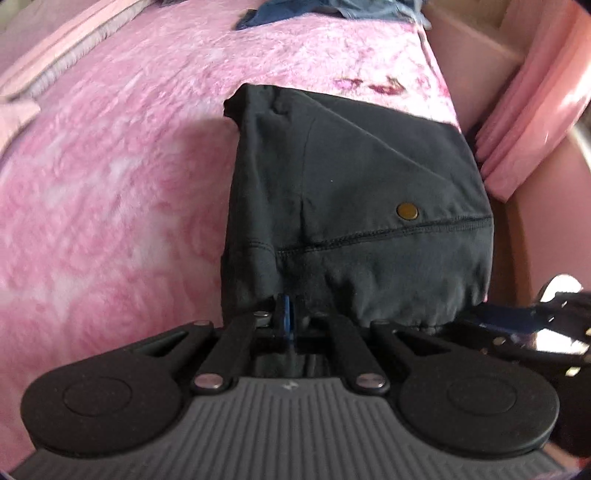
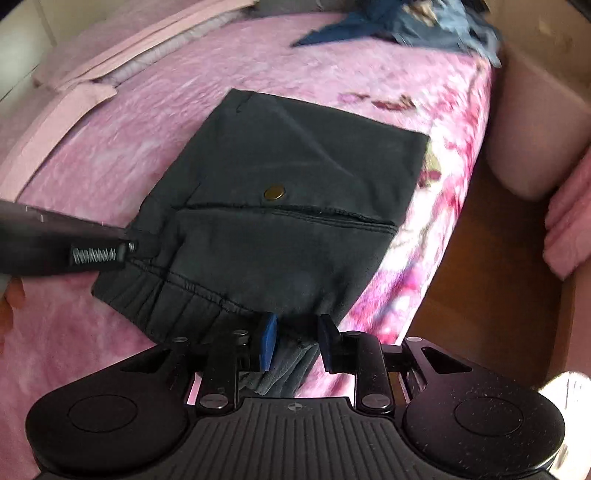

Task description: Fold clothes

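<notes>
A folded dark grey garment with a brass snap lies partly on the pink fuzzy bedcover, its near edge lifted. My left gripper is shut on that near edge, close to its left side. In the right wrist view the same garment hangs from my right gripper, whose blue pads clamp a bunched fold of the elastic waistband. The left gripper enters that view from the left, pinching the waistband's other corner. The right gripper shows at the right edge of the left wrist view.
A heap of blue clothes lies at the far end of the bed. Pink pillows line the left side. The bed's edge runs along the right, with wooden floor and pink cushions beyond it.
</notes>
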Available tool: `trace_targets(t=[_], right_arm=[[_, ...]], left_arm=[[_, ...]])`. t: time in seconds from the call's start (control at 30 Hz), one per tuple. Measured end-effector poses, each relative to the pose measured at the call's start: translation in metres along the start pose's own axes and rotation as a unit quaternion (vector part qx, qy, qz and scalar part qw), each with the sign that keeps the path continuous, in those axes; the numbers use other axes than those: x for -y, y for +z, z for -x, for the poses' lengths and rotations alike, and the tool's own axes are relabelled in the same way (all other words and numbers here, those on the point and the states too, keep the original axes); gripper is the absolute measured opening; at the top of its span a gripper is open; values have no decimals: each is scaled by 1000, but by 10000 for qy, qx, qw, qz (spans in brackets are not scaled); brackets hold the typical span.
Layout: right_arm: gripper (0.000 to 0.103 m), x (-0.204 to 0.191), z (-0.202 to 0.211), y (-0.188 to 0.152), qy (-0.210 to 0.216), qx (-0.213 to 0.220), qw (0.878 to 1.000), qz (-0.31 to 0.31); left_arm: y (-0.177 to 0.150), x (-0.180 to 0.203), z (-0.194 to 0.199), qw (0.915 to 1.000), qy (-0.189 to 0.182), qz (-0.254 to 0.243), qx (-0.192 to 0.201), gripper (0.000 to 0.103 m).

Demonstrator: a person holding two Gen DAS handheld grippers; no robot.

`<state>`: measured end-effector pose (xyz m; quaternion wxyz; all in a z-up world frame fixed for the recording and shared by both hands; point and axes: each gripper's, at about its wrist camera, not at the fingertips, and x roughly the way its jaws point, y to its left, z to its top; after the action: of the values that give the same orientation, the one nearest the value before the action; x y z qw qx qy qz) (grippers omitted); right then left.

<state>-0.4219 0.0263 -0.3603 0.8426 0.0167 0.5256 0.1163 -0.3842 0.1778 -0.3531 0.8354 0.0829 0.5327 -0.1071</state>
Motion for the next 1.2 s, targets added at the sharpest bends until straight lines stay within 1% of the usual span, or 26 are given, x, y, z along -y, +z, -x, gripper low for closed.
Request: trace_targets(t=[0.1, 0.17, 0.23, 0.27, 0.33, 0.47, 0.63, 0.73, 0.87, 1.0, 1.2], right_arm=[[27, 14, 21, 7, 283, -285, 9970, -663], [29, 20, 40, 2, 517, -553, 9914, -1072], [42, 18, 59, -4, 496, -638, 9906, -1103], [53, 17, 68, -8, 481, -676, 9903, -1116], [54, 14, 83, -14, 321, -672, 9914, -1074], [54, 10, 112, -29, 167, -714, 9920, -1032], [54, 2, 143, -40, 40, -721, 9912, -1108], [54, -3, 158, -41, -11, -633, 9921, -1079], [54, -10, 167, -39, -27, -561, 9931, -1028], [54, -19, 168, -41, -21, -632, 9927, -1026], [54, -29, 174, -38, -43, -581, 9936, -963]], left_arm=[[4, 6, 30, 9994, 296, -45, -197, 8], [4, 10, 54, 9981, 539, -51, -298, 22], [0, 15, 79, 9968, 703, -125, -361, 28], [-3, 17, 89, 9961, 775, -143, -410, 29], [-9, 22, 107, 9946, 874, -151, -539, 31], [-23, 31, 142, 9955, 711, -127, -610, 36], [-34, 36, 172, 9965, 597, -112, -567, 37], [-38, 39, 181, 9966, 598, -157, -548, 37], [-40, 39, 190, 9969, 587, -213, -483, 37], [-42, 36, 196, 9971, 567, -273, -423, 37], [-40, 33, 203, 9978, 478, -262, -380, 38]])
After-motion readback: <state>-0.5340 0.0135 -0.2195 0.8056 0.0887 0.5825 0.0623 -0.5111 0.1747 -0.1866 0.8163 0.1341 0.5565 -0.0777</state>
